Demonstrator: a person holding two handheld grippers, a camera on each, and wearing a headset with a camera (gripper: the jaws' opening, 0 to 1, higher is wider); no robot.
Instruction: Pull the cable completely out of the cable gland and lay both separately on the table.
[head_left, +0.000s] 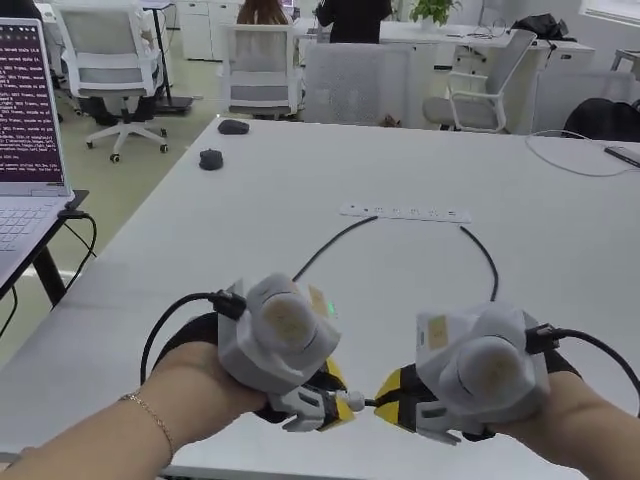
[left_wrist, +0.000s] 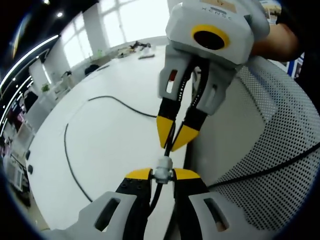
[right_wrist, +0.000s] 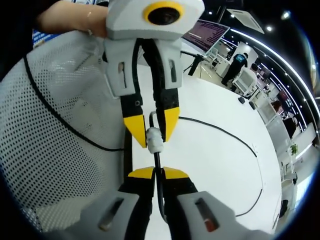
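Observation:
Low at the table's near edge, both grippers face each other tip to tip. My left gripper (head_left: 335, 408) (left_wrist: 162, 175) is shut on the small white cable gland (head_left: 351, 402) (left_wrist: 162, 170) (right_wrist: 154, 140). Right across from it, my right gripper (head_left: 385, 397) (right_wrist: 158, 173) is shut on the thin black cable (head_left: 368, 402) (right_wrist: 158, 165) that comes out of the gland. In the left gripper view the right gripper (left_wrist: 175, 139) reaches in from above, its yellow tips pinched on the cable just beyond the gland. In the right gripper view the left gripper (right_wrist: 152, 134) hangs from above with the gland between its tips.
A white power strip (head_left: 405, 213) lies mid-table with black leads (head_left: 335, 238) curving toward me. Two dark mice (head_left: 210, 159) sit far left. A laptop (head_left: 25, 120) stands on a side stand at left. A white mesh surface (left_wrist: 270, 130) lies close behind the grippers.

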